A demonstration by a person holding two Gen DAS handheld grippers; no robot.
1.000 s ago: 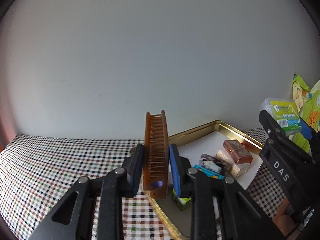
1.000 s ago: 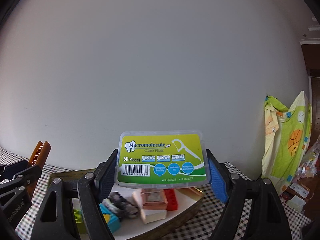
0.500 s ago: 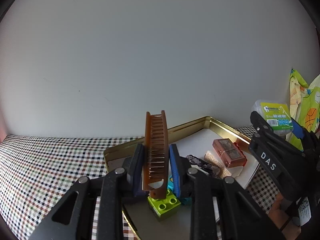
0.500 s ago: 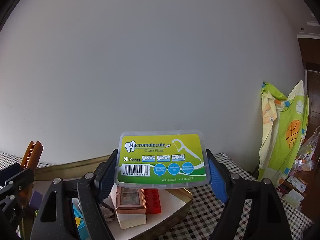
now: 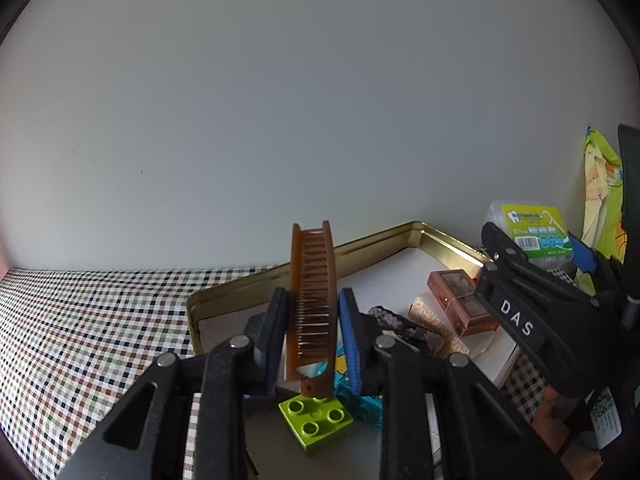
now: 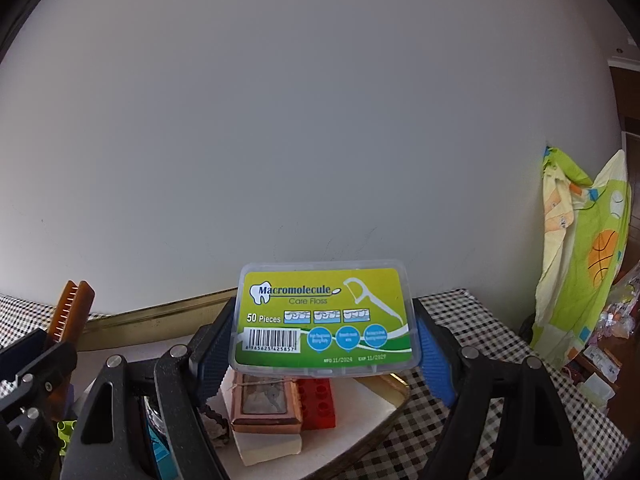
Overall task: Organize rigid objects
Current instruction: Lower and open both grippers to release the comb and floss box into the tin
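Observation:
My left gripper (image 5: 312,312) is shut on a brown comb (image 5: 313,300), held upright above the gold tray (image 5: 376,240). My right gripper (image 6: 322,344) is shut on a clear floss-pick box with a green label (image 6: 323,316), held above the tray's right part (image 6: 160,312). The comb also shows at the left of the right wrist view (image 6: 72,312). The floss box (image 5: 528,236) and right gripper (image 5: 532,276) show at the right of the left wrist view.
In the tray lie a lime brick (image 5: 316,420), a teal item (image 5: 360,400), a copper-framed box (image 5: 460,300), a dark patterned piece (image 5: 408,328), a red brick (image 6: 318,402) and a white block (image 6: 268,446). Checkered cloth (image 5: 80,320) covers the table. A white wall stands behind; a green patterned bag (image 6: 580,260) hangs right.
Both grippers have moved forward over the tray, still holding the comb and the floss box. The lime brick has come into view under the comb.

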